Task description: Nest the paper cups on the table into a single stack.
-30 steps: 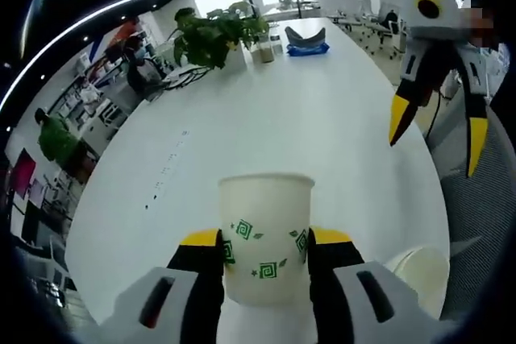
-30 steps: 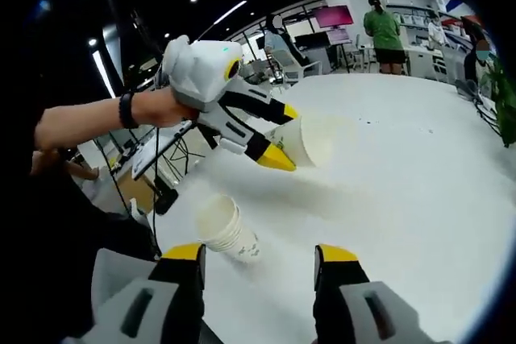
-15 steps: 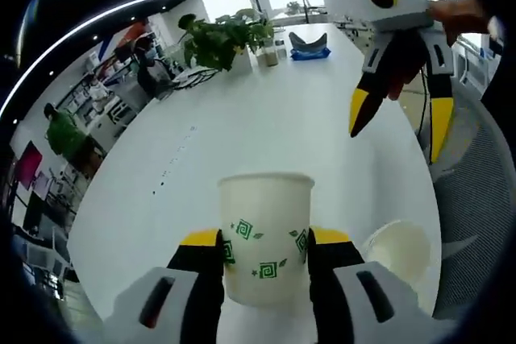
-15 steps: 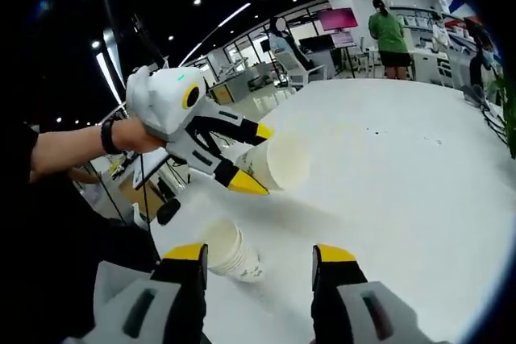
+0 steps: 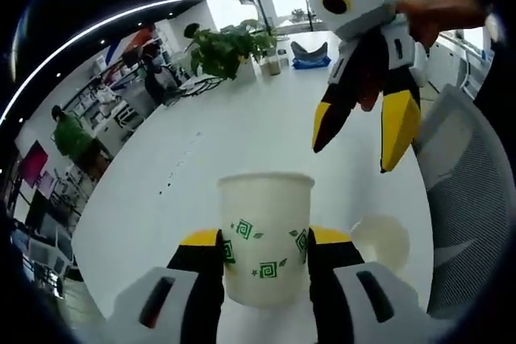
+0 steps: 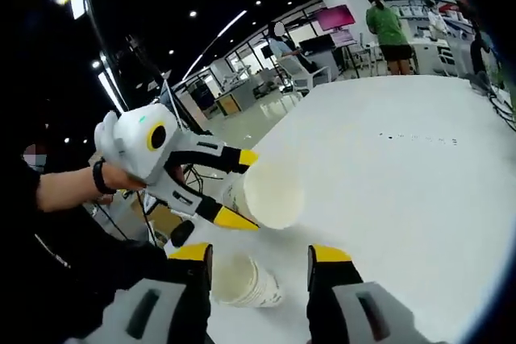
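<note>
Paper cup (image 5: 266,235) sits upright between the left gripper's (image 5: 266,239) fingers (image 5: 201,241), pinched on both sides, held above the white worktop (image 5: 242,142). Cup is cream with small green square-spiral and leaf marks; no readable writing. Inside of it can't be seen from the left gripper view. In the right gripper view the same cup (image 6: 266,192) shows tilted, mouth toward the camera, looks empty, clamped in the left gripper (image 6: 234,191) held by a person's hand (image 6: 121,179) with a dark wristband.

Second item: a stack of cups (image 6: 242,281) lying on its side on the worktop (image 6: 403,175) near its edge, mouth open toward the left, rim lines of more than one cup visible, exact count can't be told. It lies just beyond the right gripper's (image 6: 262,257) fingers (image 6: 326,257), which are spread apart, holding nothing. In the left gripper view the stack (image 5: 379,239) shows as a pale round mouth on the worktop, right of the held cup.

Right gripper (image 5: 359,130) hangs over the worktop in the left gripper view, fingers spread, apart from the held cup.

Far end of the worktop: a potted plant (image 5: 226,46) and a blue thing (image 5: 308,54), too small to identify. Grey mesh chair (image 5: 468,199) at the right edge. One person in a green top (image 6: 389,26) stands in the background.
</note>
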`<state>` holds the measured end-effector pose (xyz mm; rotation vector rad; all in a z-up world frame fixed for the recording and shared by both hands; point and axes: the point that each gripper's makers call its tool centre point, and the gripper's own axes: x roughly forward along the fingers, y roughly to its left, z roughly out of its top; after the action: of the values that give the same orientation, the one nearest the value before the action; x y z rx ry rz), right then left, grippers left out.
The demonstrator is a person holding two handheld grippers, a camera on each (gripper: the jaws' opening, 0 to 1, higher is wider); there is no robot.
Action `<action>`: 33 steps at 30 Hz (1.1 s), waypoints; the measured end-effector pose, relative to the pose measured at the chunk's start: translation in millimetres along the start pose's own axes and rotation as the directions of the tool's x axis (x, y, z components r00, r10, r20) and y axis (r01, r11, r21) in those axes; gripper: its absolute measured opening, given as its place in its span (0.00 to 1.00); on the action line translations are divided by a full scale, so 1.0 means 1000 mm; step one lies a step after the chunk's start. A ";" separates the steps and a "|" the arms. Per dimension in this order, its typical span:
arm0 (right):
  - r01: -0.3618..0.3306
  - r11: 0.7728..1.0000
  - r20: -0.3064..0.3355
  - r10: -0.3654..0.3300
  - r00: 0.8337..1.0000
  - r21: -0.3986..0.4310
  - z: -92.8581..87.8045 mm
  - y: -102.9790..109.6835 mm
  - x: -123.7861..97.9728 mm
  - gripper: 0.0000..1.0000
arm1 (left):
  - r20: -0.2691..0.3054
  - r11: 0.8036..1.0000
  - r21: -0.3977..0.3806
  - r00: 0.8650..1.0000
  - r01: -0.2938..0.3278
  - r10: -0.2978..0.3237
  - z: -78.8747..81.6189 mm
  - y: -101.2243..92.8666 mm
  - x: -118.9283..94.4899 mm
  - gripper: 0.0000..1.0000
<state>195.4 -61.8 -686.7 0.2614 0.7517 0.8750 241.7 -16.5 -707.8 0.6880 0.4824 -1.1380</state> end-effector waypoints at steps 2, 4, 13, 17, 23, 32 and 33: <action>-0.012 1.000 0.010 0.012 1.000 0.012 0.005 0.006 0.002 0.44 | 0.000 1.000 0.009 1.000 0.001 -0.001 -0.001 -0.004 -0.004 0.39; -0.027 0.999 0.017 0.027 1.000 0.021 0.009 0.005 0.007 0.44 | -0.005 1.000 0.014 1.000 -0.001 0.001 -0.006 -0.006 -0.005 0.39; -0.098 0.995 -0.019 0.099 0.995 0.018 0.014 0.033 0.027 0.44 | -0.005 0.999 0.047 1.000 0.002 -0.002 -0.003 -0.026 -0.018 0.39; -0.126 0.992 -0.053 0.126 0.991 0.013 0.011 0.036 0.042 0.44 | -0.017 0.995 0.094 1.000 0.012 -0.010 -0.004 -0.040 -0.021 0.39; -0.149 0.989 -0.085 0.150 0.985 0.017 0.003 0.052 0.053 0.43 | -0.016 0.991 0.134 1.000 0.025 -0.023 -0.004 -0.051 -0.021 0.39; -0.164 0.986 -0.113 0.166 0.980 0.024 -0.004 0.056 0.062 0.28 | -0.006 0.987 0.159 1.000 0.029 -0.028 0.000 -0.058 -0.023 0.39; -0.164 0.986 -0.113 0.166 0.980 0.025 -0.004 0.056 0.062 0.26 | -0.006 0.987 0.160 1.000 0.029 -0.028 0.000 -0.059 -0.023 0.39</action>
<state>185.0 21.0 -691.9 0.2925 0.8526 1.0482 178.5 -15.9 -707.3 0.8246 0.4074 -1.2118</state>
